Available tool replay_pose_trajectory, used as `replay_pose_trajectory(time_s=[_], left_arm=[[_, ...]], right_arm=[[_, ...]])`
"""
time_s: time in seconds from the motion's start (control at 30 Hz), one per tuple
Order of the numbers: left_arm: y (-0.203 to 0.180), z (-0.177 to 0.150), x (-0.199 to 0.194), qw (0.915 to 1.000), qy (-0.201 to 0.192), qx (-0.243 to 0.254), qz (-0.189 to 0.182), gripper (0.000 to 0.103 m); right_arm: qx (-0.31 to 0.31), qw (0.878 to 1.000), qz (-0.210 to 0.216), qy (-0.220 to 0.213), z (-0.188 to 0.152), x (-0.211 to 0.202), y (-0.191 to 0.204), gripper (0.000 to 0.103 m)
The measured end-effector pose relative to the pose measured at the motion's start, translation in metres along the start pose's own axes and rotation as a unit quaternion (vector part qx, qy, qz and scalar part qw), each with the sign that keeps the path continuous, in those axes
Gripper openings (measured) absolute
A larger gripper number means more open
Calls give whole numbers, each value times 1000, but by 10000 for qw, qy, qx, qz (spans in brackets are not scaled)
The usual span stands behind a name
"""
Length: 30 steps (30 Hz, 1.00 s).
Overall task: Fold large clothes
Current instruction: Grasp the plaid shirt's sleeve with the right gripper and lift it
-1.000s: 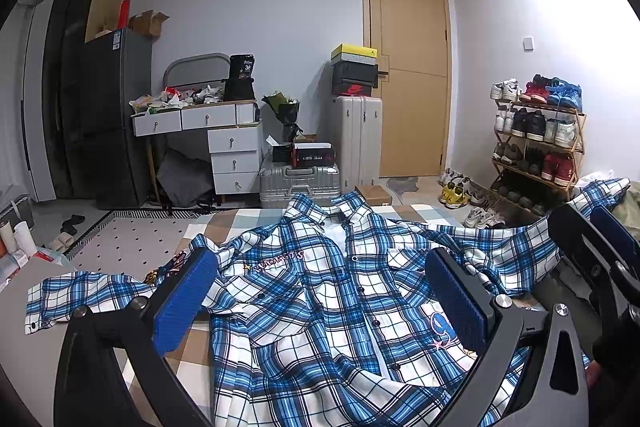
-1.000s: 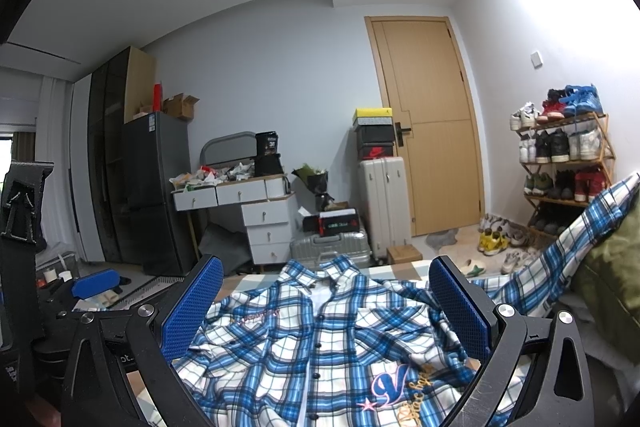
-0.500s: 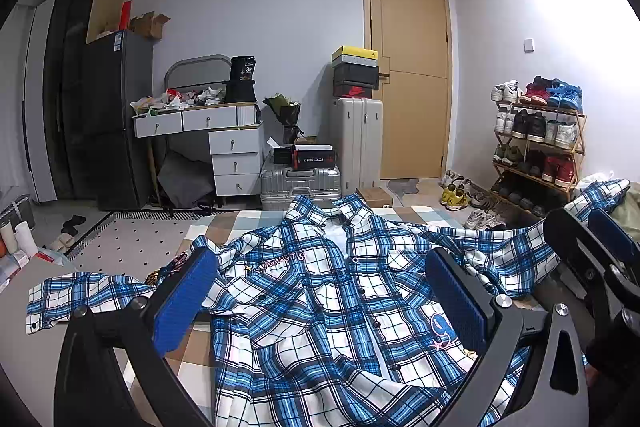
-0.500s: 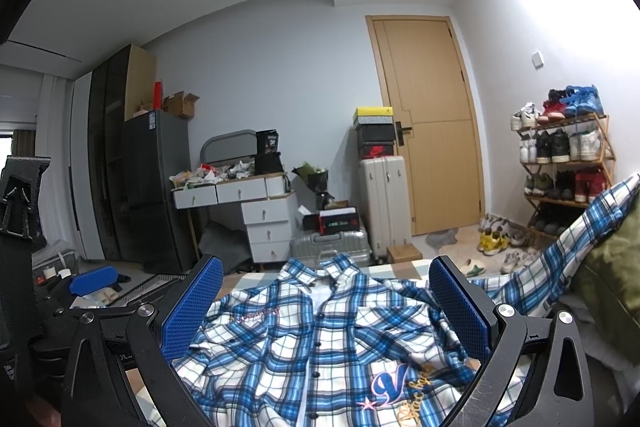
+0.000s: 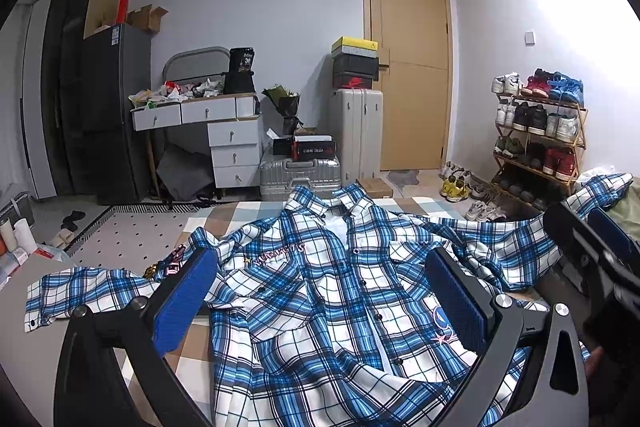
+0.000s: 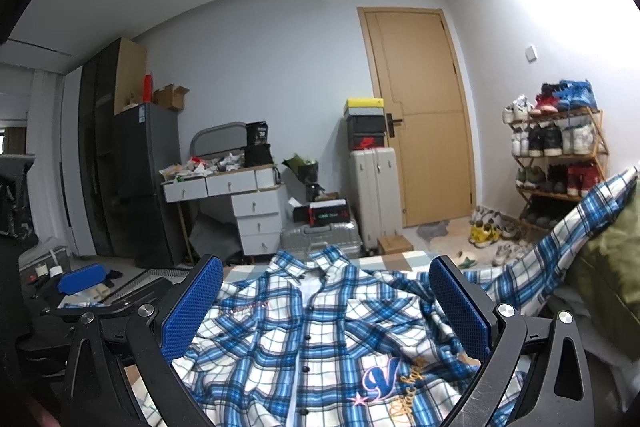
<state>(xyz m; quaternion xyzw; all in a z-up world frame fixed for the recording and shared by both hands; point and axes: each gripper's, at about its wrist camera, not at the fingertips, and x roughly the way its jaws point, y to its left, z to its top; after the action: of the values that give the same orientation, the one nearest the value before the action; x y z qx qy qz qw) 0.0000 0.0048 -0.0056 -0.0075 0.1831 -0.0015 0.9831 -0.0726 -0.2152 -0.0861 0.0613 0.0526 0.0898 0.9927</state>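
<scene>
While both grippers hang over it, the shirt [image 5: 320, 291] lies spread face-up on the bed [image 5: 240, 217].

Left gripper [image 5: 320, 297] has its jaws wide, nothing between them; right gripper [image 6: 326, 309] likewise wide and empty. Collar points to the bed's far edge, toward the suitcase [image 5: 300, 173]. One sleeve reaches the left edge, the other runs off right toward the shoe rack [image 5: 538, 131].
</scene>
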Motion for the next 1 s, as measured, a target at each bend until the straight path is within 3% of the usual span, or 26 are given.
replay_pose_trajectory(time_s=[0.07, 0.23, 0.37, 0.5, 0.57, 0.63, 0.73, 0.87, 0.97, 1.0], left_arm=[[1, 0, 0, 10000, 24, -2, -24, 102], [-1, -5, 5, 9995, 254, 90, -133, 102], [-1, -5, 1, 9991, 305, 98, -266, 102], [-3, -4, -1, 9991, 302, 125, -286, 102], [-4, -4, 1, 9990, 327, 148, -273, 102], [-4, -5, 2, 9989, 354, 174, -268, 102], [-4, -5, 4, 9987, 380, 200, -263, 102], [-3, -6, 6, 9986, 413, 204, -248, 102], [-3, -7, 8, 9984, 461, 204, -266, 102], [-3, -8, 9, 9983, 470, 211, -269, 102]], right_arm=[[151, 9998, -71, 59, 1, 5, -10, 103], [808, 9926, -389, 820, 21, 22, -72, 103], [949, 9817, -1328, 980, 62, 15, -151, 103], [1031, 9571, -2382, 1291, 96, 14, -218, 103], [1045, 9469, -2673, 1452, 102, 18, -243, 103], [1168, 9399, -2757, 1639, 106, 25, -266, 103], [1326, 9325, -2959, 1592, 107, 33, -294, 103], [1235, 9231, -2987, 2082, 99, 60, -308, 103], [936, 9175, -3162, 2224, 95, 67, -308, 90], [847, 9175, -3133, 2300, 95, 70, -307, 77]])
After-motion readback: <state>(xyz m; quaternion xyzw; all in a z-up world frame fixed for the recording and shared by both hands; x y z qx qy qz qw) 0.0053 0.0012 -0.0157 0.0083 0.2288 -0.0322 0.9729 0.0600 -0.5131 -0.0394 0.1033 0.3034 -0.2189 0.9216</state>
